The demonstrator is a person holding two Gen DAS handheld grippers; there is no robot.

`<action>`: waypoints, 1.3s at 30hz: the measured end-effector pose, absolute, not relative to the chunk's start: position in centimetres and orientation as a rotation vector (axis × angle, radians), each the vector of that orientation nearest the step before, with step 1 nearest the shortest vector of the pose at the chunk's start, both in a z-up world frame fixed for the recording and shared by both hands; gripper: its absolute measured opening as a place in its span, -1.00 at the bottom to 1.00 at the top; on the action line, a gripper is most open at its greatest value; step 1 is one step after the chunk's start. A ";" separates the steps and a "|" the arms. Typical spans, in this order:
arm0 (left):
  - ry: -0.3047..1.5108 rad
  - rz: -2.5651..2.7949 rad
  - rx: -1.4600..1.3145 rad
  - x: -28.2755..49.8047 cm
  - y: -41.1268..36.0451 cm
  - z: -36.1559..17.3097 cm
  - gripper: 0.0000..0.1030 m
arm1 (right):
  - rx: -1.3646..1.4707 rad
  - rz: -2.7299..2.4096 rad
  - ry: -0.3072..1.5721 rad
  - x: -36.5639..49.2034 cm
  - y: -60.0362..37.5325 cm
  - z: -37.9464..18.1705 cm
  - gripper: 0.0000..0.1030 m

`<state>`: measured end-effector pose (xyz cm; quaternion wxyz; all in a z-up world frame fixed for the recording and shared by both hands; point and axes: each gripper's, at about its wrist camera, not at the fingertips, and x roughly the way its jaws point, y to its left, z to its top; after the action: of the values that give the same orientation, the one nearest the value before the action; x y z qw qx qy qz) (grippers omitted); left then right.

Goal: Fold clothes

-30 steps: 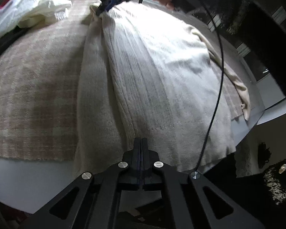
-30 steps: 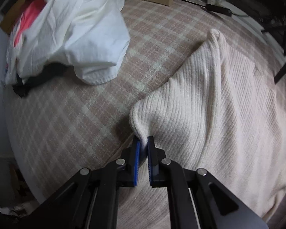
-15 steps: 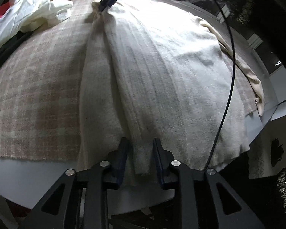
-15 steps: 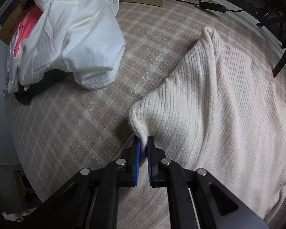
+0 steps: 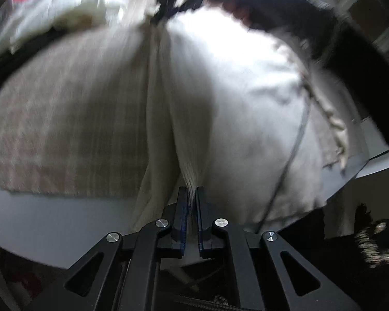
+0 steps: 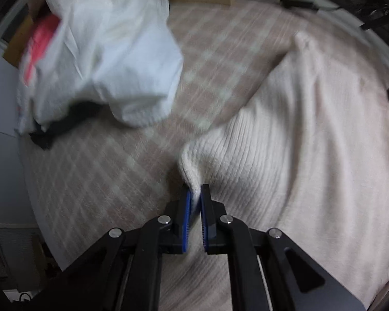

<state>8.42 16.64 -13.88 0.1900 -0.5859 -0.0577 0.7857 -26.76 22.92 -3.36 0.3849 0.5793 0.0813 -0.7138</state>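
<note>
Sweater (image 5: 241, 108) is pinched at opposite ends by left tongs (image 5: 192, 194) and right tongs (image 6: 195, 194); keep both grips level and the edge taut.

We carry black two-finger grippers: left gripper (image 5: 192, 194), right gripper (image 6: 196, 194). Blue pads inside fingers, silver screws behind on linkage arms. Thin black cable (image 5: 293, 150) right of left gripper.

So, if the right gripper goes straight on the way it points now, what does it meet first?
The right gripper is already shut on a corner of the cream sweater, so it would push that bunched corner ahead first. Beyond it lies the checked blanket; the white cloth pile seems off to the left, though depth is unclear.
</note>
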 end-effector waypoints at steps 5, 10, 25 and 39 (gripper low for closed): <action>-0.167 2.257 -1.634 9.5 14.2 -11.2 -0.68 | 1.439 -1.825 0.085 -26.8 25.6 -1.1 -0.67; -0.316 2.227 -1.534 9.6 12.0 -9.0 -0.54 | 1.440 -1.790 0.103 -23.7 27.7 -2.6 -0.66; 0.205 2.125 -1.567 7.6 22.8 -15.0 -0.49 | 1.459 -1.660 0.291 -13.4 28.6 -9.9 -0.64; -0.137 2.012 -1.498 7.4 20.6 -13.0 -0.85 | 1.468 -1.665 0.379 -13.1 28.1 -9.2 -0.64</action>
<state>7.39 20.55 -12.98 0.3096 -0.5672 -0.0517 0.7615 -13.13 28.11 -9.19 0.4302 0.5885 0.1521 -0.6674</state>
